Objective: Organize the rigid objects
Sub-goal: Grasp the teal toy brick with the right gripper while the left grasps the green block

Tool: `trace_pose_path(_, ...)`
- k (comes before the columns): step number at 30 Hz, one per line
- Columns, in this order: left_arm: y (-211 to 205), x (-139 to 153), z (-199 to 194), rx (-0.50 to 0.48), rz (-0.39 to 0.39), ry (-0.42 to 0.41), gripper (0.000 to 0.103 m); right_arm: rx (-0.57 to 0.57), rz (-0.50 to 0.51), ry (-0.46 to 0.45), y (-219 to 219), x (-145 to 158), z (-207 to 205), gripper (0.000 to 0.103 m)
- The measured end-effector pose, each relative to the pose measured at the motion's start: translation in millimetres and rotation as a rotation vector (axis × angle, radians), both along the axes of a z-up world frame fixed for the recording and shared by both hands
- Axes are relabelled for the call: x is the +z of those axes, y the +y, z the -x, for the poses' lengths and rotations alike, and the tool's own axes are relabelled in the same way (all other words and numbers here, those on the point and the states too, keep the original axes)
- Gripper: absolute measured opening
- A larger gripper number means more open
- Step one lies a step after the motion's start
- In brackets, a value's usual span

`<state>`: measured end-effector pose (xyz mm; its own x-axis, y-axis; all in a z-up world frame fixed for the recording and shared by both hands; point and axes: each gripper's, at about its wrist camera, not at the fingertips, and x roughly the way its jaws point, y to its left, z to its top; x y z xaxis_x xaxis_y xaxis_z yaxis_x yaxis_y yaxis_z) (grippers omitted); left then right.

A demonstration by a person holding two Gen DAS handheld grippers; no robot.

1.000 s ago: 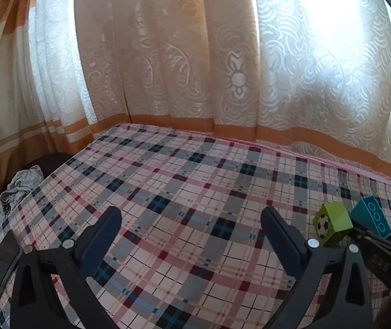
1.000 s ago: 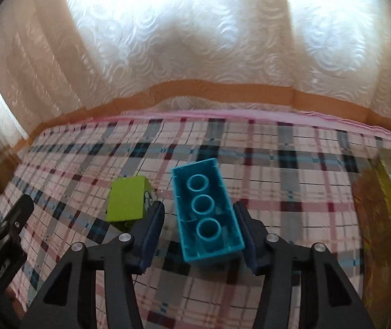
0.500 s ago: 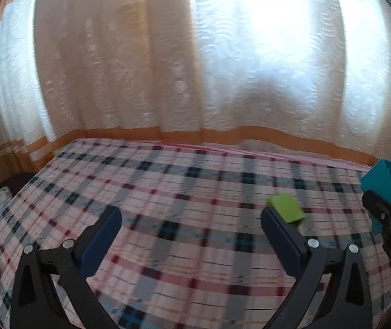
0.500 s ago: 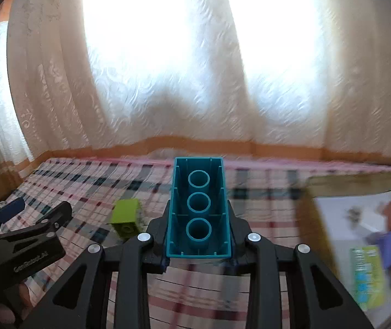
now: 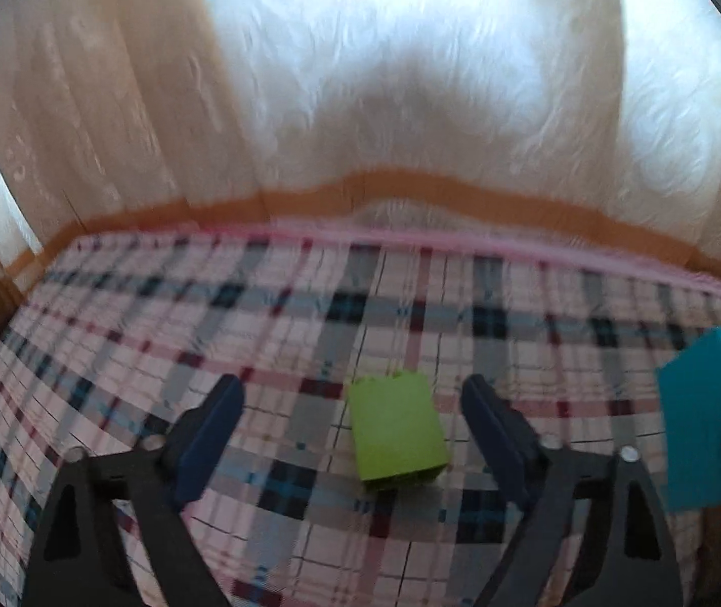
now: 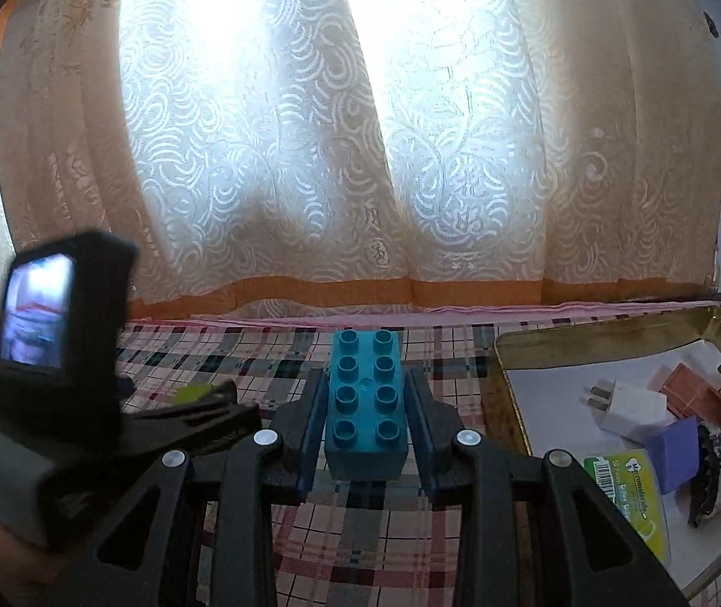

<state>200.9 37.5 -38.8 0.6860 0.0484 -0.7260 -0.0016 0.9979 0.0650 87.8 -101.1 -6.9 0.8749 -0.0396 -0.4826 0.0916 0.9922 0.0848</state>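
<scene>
Sitting studs-up between the right gripper's point(image 6: 366, 422) dark blue pads is a teal building brick point(image 6: 366, 407), two studs wide and four long, its near end face in shadow. The two fingers are closed hard against its long sides and carry it above the plaid cloth point(image 6: 375, 551). Off to the right of those fingers stands an open gold-rimmed tin point(image 6: 504, 407) with a white floor; in it lie a white plug adapter point(image 6: 623, 407), a lilac block point(image 6: 674, 447), a green-labelled packet point(image 6: 623, 493) and a few dark and reddish bits too small to name. The left gripper point(image 5: 352, 432) is spread wide, gripping nothing. A lime-green block point(image 5: 396, 432) lies on the cloth between its fingers, nearer the right one, touching neither.
</scene>
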Motion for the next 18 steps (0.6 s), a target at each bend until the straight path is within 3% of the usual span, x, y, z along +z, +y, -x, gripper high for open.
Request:
trace_pose_path(1,0.6,-4.5,-4.5,-0.008,0.013,0.037,0.072,0.002,-0.001,0.006,0.4,-0.7,-1.0,0.034)
trace_pose_path(4,8.3,-7.1,-5.4,-0.023,0.082,0.063,0.064,0.012,-0.001,0.015,1.3,-1.4,-3.1,0.034)
trace_pose_path(6,9.8,-5.9,-3.6,-0.021,0.088,0.056,0.048,0.020,0.003,0.017,2.7,-1.7,-3.4,0.034)
trace_pose_path(7,10.0,-4.5,-1.1,-0.028,0.093,0.049,0.030,0.023,0.006,0.016,3.3,-1.8,-3.4,0.034)
trace_pose_path(12,24.9,1.8,21.1,-0.024,0.119,0.003,0.030,0.048,0.016,-0.012,8.8,1.4,2.0,0.034)
trace_pose_path(16,30.2,17.4,49.4,0.023,0.010,-0.145,0.030,0.078,0.002,-0.043,14.5,4.9,7.7,0.034)
trace_pose_path(18,32.7,20.8,61.4,0.032,-0.013,-0.181,0.030,0.095,0.002,-0.062,19.3,7.0,11.8,0.034)
